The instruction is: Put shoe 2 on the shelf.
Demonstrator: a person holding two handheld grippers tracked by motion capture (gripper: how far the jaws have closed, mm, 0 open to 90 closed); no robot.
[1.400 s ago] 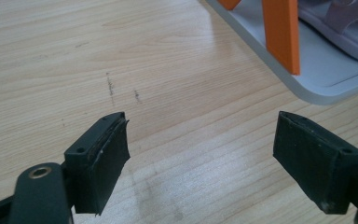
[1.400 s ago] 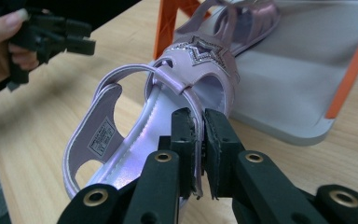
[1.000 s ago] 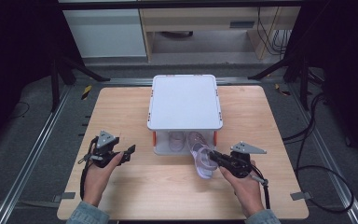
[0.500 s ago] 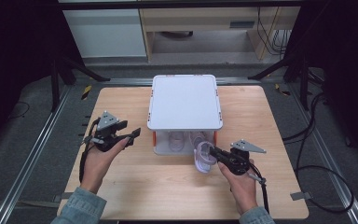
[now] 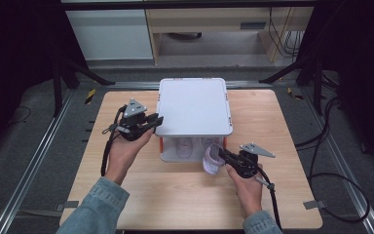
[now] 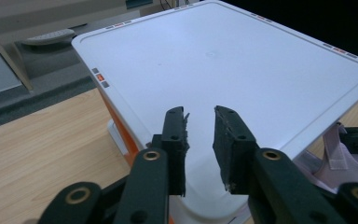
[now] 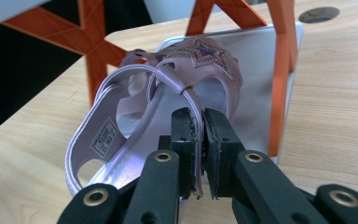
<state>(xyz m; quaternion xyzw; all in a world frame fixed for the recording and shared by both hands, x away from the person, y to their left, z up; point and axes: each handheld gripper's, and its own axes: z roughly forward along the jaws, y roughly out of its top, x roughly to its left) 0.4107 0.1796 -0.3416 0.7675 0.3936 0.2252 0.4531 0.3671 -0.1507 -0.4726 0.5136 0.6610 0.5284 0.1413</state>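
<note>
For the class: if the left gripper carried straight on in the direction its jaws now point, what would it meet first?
Probably the white top shelf of the small rack: the left gripper, jaws slightly apart and empty after just closing, points across its near corner. Whether it would strike the edge or skim above it is unclear.

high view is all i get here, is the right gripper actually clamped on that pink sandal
Observer: Yes, the right gripper pinches the sandal by its back strap.
Operator: anything between the left jaws
Observer: No. The left gripper has just been closing on nothing, above the corner of the white rack top.
Operator: any mark on the sandal
Observer: A glittery star on the front strap.
</note>
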